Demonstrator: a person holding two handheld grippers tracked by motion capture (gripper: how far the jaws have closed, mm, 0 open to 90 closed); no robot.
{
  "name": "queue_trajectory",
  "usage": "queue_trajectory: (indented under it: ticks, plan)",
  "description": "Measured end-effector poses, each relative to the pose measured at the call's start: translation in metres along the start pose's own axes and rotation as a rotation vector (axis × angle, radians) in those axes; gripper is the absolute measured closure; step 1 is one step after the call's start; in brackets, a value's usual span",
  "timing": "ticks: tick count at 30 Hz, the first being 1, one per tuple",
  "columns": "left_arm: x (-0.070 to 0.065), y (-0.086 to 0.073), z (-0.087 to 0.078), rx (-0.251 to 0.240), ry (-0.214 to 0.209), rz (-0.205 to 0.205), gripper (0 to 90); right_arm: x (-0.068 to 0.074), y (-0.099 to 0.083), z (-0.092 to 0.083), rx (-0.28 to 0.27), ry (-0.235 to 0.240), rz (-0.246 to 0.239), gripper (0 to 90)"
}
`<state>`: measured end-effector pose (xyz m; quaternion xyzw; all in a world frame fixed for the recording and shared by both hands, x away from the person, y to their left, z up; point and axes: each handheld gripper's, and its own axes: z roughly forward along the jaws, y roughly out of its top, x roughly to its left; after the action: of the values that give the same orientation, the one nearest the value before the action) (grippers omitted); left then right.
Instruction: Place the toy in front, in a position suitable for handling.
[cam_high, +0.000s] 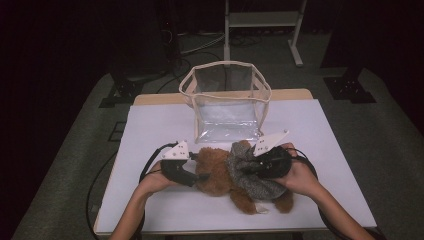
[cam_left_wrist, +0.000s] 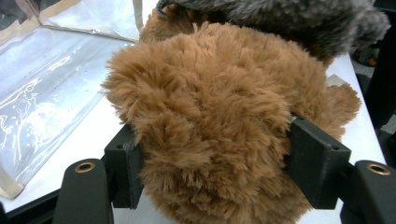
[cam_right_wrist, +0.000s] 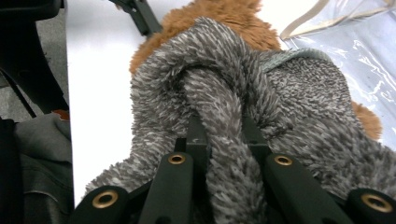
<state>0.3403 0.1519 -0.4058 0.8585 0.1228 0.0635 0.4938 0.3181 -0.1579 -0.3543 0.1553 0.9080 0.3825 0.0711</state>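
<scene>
A brown teddy bear (cam_high: 216, 172) lies on the white table (cam_high: 155, 125), near its front edge. A grey fuzzy garment (cam_high: 252, 184) covers its body. My left gripper (cam_high: 202, 176) comes in from the left, and in the left gripper view its pads (cam_left_wrist: 312, 161) press into the bear's brown head (cam_left_wrist: 210, 93) from both sides. My right gripper (cam_high: 250, 167) reaches in from the right. In the right gripper view it (cam_right_wrist: 222, 126) is shut on a rolled fold of the grey garment (cam_right_wrist: 303, 93), with brown fur (cam_right_wrist: 224, 16) beyond it.
An open clear plastic bag with beige trim (cam_high: 227, 107) stands upright just behind the bear; its wall also appears in the left gripper view (cam_left_wrist: 42, 84). A metal stand base (cam_high: 262, 20) is on the floor beyond the table. Cables trail from both grippers.
</scene>
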Motion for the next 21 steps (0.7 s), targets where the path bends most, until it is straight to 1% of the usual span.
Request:
queue_trajectory:
  ticks: [3, 4, 5, 6, 7, 8, 15, 16, 18, 19, 20, 21]
  plan:
    - [0.001, -0.001, -0.004, -0.013, -0.012, -0.006, 27.0, -0.009, -0.004, -0.003, 0.003, -0.016, 0.022, 77.9]
    - [0.001, -0.002, -0.005, -0.013, -0.019, -0.012, 24.5, -0.016, -0.009, -0.006, -0.006, -0.013, 0.053, 77.9]
    - [0.001, -0.002, -0.004, -0.013, -0.022, -0.013, 24.5, -0.016, -0.009, -0.006, -0.006, -0.013, 0.053, 77.9]
    - [0.0, -0.003, -0.003, -0.006, -0.033, -0.015, 20.5, -0.021, -0.014, -0.009, -0.017, -0.017, 0.08, 77.9]
    - [0.0, -0.003, -0.003, -0.006, -0.033, -0.015, 20.0, -0.021, -0.014, -0.009, -0.017, -0.017, 0.08, 77.9]
    - [0.0, -0.004, -0.001, 0.001, -0.035, -0.016, 19.8, -0.024, -0.018, -0.011, -0.026, -0.022, 0.093, 77.9]
    - [0.0, -0.004, 0.002, 0.006, -0.033, -0.015, 22.3, -0.027, -0.033, -0.025, -0.041, -0.048, 0.124, 77.8]
    - [-0.001, -0.004, 0.002, 0.006, -0.03, -0.014, 22.3, -0.027, -0.033, -0.025, -0.041, -0.048, 0.124, 77.8]
    - [-0.001, -0.003, 0.003, 0.014, -0.017, -0.007, 24.6, -0.026, -0.04, -0.032, -0.049, -0.053, 0.139, 77.7]
    - [-0.001, -0.003, 0.003, 0.014, -0.017, -0.007, 24.7, -0.026, -0.04, -0.032, -0.049, -0.053, 0.139, 77.7]
    - [-0.001, -0.002, 0.004, 0.02, -0.006, -0.008, 24.7, -0.022, -0.044, -0.037, -0.06, -0.06, 0.15, 77.7]
    - [-0.001, -0.002, 0.004, 0.02, -0.006, -0.008, 24.8, -0.022, -0.044, -0.037, -0.06, -0.06, 0.15, 77.7]
